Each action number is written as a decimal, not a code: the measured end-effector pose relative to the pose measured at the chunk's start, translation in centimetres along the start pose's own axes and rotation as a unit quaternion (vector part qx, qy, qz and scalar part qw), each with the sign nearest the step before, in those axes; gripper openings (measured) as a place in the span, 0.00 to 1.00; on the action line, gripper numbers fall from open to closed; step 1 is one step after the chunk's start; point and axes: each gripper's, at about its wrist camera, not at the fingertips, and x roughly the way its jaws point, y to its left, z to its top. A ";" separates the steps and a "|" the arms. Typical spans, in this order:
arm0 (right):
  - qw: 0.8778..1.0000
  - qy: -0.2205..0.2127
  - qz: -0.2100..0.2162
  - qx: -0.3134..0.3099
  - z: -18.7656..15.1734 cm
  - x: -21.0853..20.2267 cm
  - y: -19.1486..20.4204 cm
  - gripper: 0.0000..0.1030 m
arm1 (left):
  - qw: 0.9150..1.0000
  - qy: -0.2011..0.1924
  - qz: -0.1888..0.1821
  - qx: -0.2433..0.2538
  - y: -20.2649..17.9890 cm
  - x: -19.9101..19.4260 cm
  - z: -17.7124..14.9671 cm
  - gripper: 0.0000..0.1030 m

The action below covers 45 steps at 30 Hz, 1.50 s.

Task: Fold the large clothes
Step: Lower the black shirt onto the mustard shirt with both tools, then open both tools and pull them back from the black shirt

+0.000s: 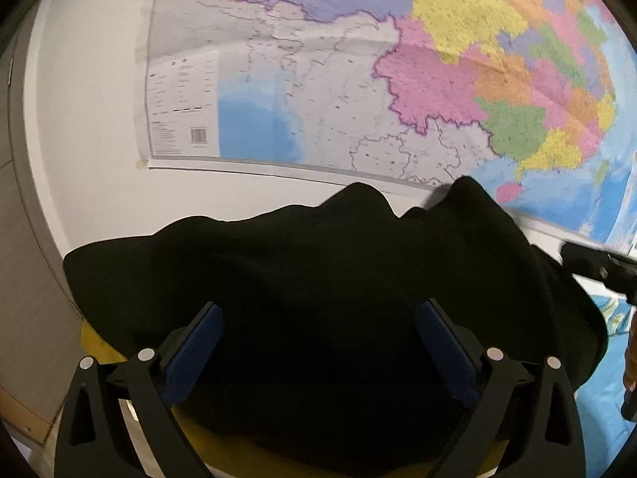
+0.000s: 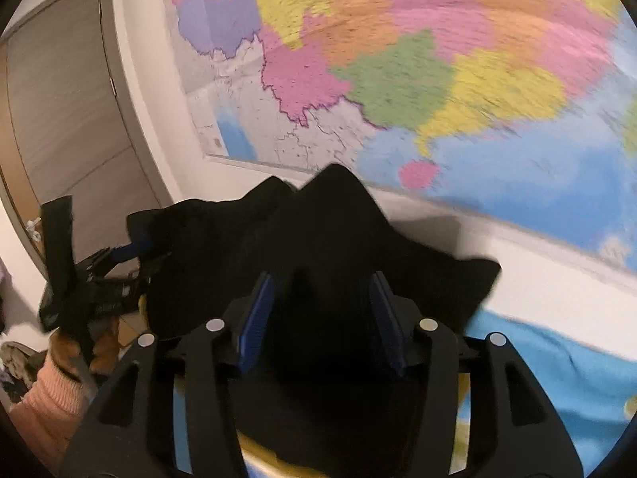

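Note:
A black garment (image 1: 326, 271) lies bunched in a heap with raised folds, on top of something yellow (image 1: 95, 342). My left gripper (image 1: 318, 306) stands open over its near part. The blue pads (image 1: 199, 350) are wide apart and the cloth lies loose between them. In the right wrist view the same black garment (image 2: 330, 231) rises in a peak between the fingers of my right gripper (image 2: 321, 279). Both blue pads (image 2: 254, 318) show bare faces and do not press the cloth. The left gripper's blue finger (image 2: 129, 250) sits at the heap's left edge, held by a hand in a pink sleeve (image 2: 51, 386).
A large coloured wall map (image 1: 398, 79) hangs on a white wall (image 1: 87, 139) just behind the heap. A light blue printed sheet (image 2: 557, 366) covers the surface to the right. A grey door (image 2: 59, 119) stands at the left. The right gripper's black body (image 1: 597, 269) pokes in beside the garment.

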 end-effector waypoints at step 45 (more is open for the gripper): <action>0.998 -0.049 -0.021 -0.040 -9.6 -6.0 2.9 0.81 | 0.999 0.010 0.023 -0.023 -4.7 -4.5 -6.4 0.93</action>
